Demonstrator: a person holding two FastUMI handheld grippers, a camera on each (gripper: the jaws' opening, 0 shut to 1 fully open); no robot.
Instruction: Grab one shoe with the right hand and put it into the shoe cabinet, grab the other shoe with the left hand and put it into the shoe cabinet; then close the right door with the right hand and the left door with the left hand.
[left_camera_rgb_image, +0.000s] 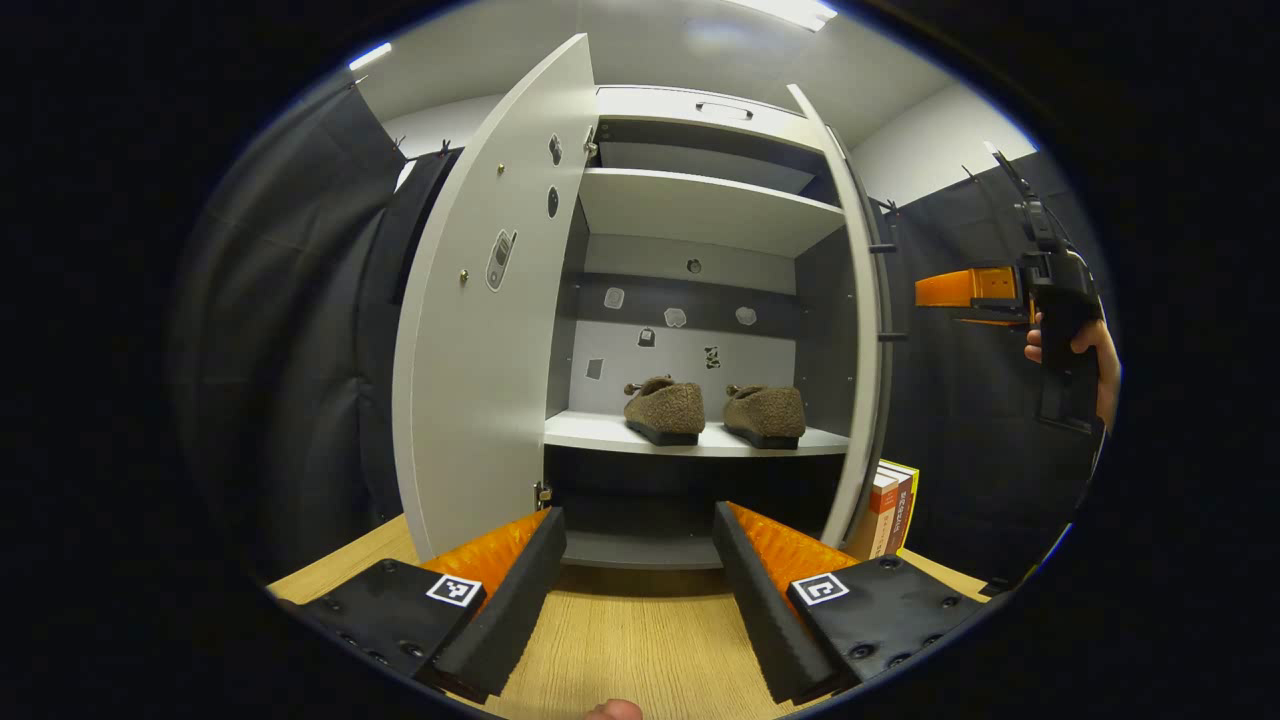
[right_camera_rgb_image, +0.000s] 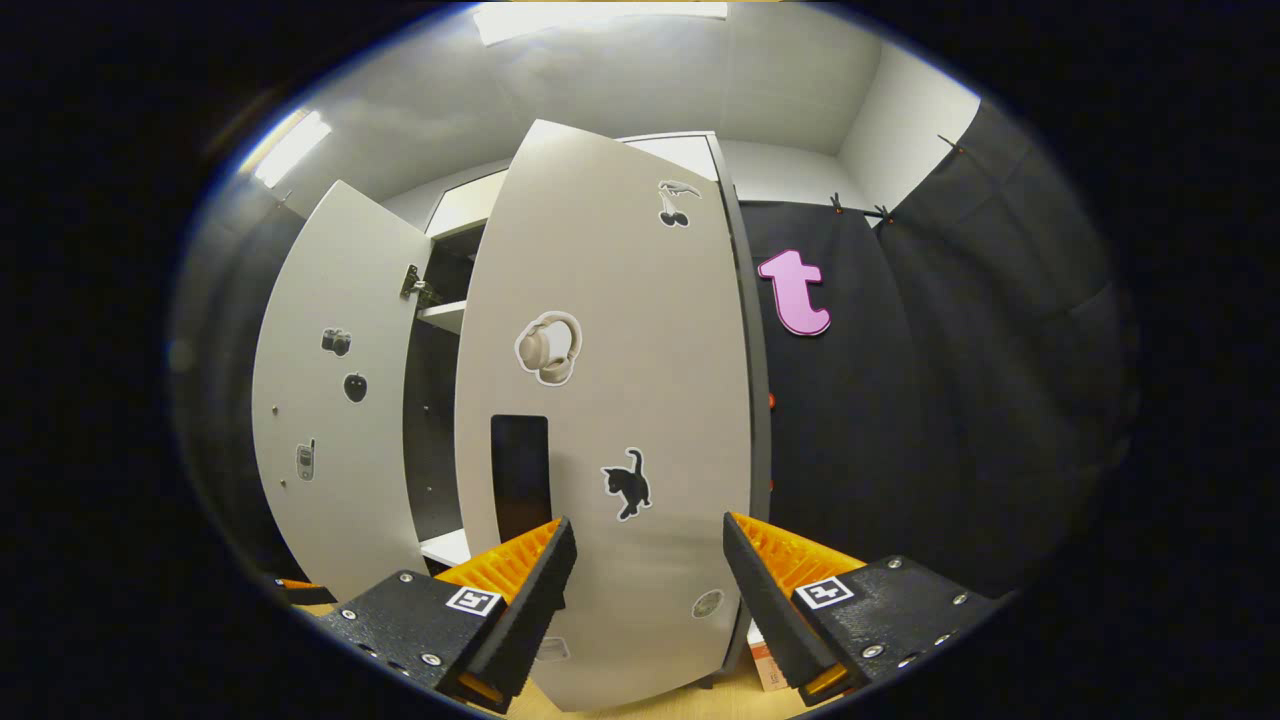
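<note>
Two brown fuzzy shoes, one on the left and one on the right, stand side by side on the middle shelf of the white shoe cabinet. Both doors stand open: the left door and the right door, seen edge-on. My left gripper is open and empty, low over the wooden floor before the cabinet. In the right gripper view, my right gripper is open and empty, close to the outer face of the right door. The left door shows beyond it.
A few books stand beside the cabinet's right side. A hand holding the right gripper shows at the right of the left gripper view. Black cloth walls close in both sides. Wooden floor lies in front of the cabinet.
</note>
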